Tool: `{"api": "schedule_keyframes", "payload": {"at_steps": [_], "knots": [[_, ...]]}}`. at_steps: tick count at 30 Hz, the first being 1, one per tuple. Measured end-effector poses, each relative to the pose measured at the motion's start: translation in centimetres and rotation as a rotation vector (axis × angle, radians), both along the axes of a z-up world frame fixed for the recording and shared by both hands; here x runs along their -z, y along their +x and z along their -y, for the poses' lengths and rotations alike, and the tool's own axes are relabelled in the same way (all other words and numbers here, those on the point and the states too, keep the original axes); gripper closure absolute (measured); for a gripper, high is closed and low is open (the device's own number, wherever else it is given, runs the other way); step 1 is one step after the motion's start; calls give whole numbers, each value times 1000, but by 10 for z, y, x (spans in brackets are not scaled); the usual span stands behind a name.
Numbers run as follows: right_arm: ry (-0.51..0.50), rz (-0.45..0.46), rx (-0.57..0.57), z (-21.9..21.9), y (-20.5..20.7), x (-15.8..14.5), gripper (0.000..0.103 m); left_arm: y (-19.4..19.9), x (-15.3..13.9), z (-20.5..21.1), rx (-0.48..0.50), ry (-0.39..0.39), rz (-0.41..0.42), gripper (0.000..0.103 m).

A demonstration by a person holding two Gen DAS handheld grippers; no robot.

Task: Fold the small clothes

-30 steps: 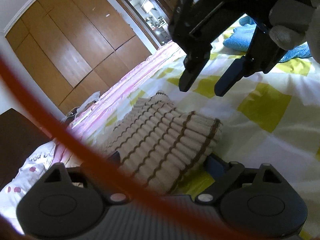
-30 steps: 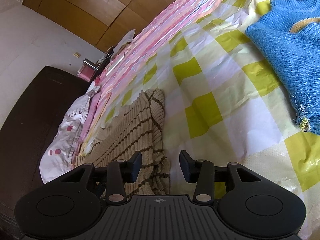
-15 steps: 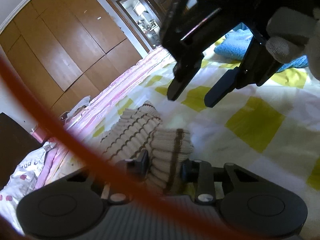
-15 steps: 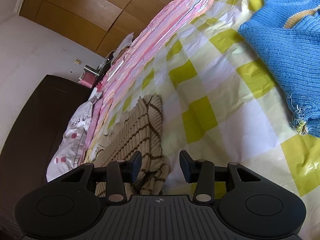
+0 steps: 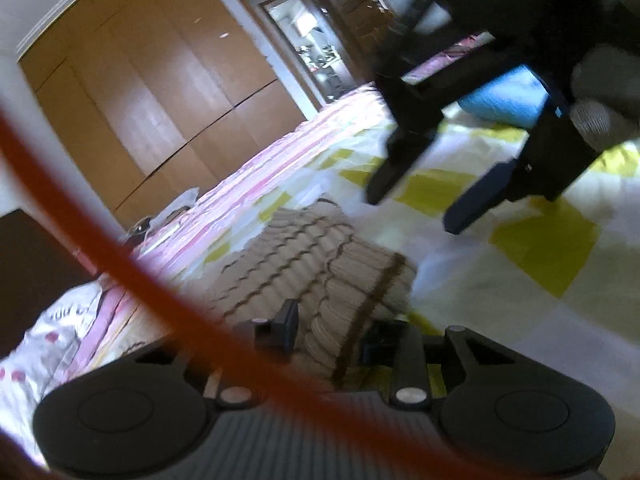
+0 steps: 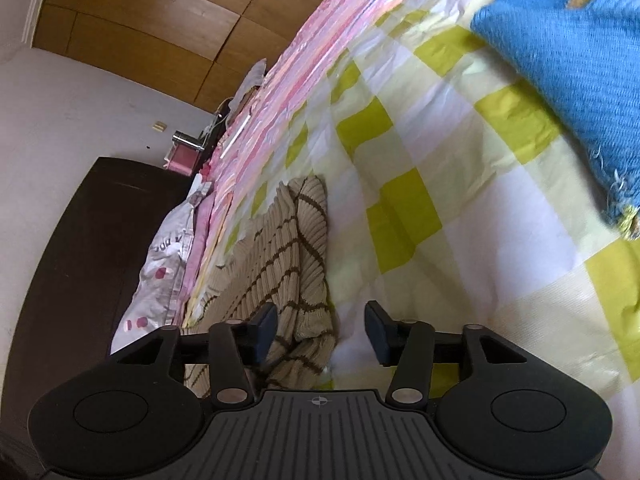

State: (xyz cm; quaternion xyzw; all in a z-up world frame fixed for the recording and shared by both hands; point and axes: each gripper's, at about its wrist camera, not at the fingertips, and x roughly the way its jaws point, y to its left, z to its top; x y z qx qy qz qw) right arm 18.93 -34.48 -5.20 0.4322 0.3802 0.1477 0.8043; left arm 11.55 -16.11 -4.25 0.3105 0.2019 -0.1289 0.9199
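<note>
Since the earlier frames the left gripper point(image 5: 330, 330) has closed its jaws from wide apart onto the near corner of the beige striped sweater point(image 5: 320, 256), and the knit now bunches up between them; the right gripper point(image 6: 320, 328) has just been opening, its jaws standing further apart than they did a moment ago.

In the left wrist view both pads press the sweater's brown-banded hem, which rises in a thick fold between the jaws and spreads away beyond them onto the yellow-and-white checked sheet point(image 5: 520, 280). An orange cable point(image 5: 132, 264) sweeps blurred across the lens in front of the left jaw.

In the right wrist view the jaws stand open. The sweater point(image 6: 288, 264) lies ahead of and under the left finger; its edge reaches partway into the gap, while the right finger hangs over bare sheet point(image 6: 480, 240), apart from the cloth. Neither pad presses the knit.

Seen from the left wrist, the right gripper point(image 5: 420, 200) hangs above and beyond the sweater, fingers spread, with a gloved hand point(image 5: 600, 104) on its body. A blue knitted garment point(image 6: 568, 64) lies well beyond the right jaw, to its far right. A pillow point(image 6: 168, 248) sits past the left jaw.
</note>
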Motion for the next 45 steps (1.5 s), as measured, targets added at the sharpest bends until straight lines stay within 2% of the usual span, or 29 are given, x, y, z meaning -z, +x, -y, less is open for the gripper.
{"api": "schedule_keyframes", "payload": {"at_steps": [3, 5, 8, 13, 19, 21, 22, 24, 25, 26, 29, 33, 39, 45], "knots": [[-9, 10, -4, -1, 4, 0, 47, 7, 1, -1, -4, -24, -20, 70], [-3, 17, 3, -1, 9, -1, 41, 11, -5, -9, 6, -84, -64, 78], [12, 25, 4, -6, 25, -2, 35, 13, -14, -23, 9, -161, -92, 82], [71, -14, 0, -21, 62, 8, 32, 10, -24, -32, 22, -256, -114, 83], [35, -12, 3, -43, 87, 8, 33, 13, -26, -44, 38, -319, -133, 84], [19, -12, 20, -49, 91, 8, 35, 13, -26, -46, 42, -329, -136, 84], [15, -13, 29, -50, 92, 8, 40, 14, -26, -49, 44, -333, -136, 84], [8, -21, 49, -51, 93, 9, 56, 16, -27, -53, 44, -346, -141, 84], [5, -34, 60, -51, 93, 12, 73, 19, -28, -56, 43, -354, -146, 84], [13, -49, 61, -48, 92, 15, 82, 20, -28, -57, 43, -362, -152, 84], [56, -46, 50, -44, 88, 18, 85, 19, -29, -58, 51, -375, -168, 84], [61, 8, 53, -37, 76, 4, 87, 17, -35, -61, 74, -383, -170, 84], [31, 42, 72, -35, 60, -21, 87, 14, -54, -75, 73, -502, -197, 84], [-3, 106, 37, -58, 56, -61, 87, 11, -74, -117, 40, -630, -205, 84]]}}
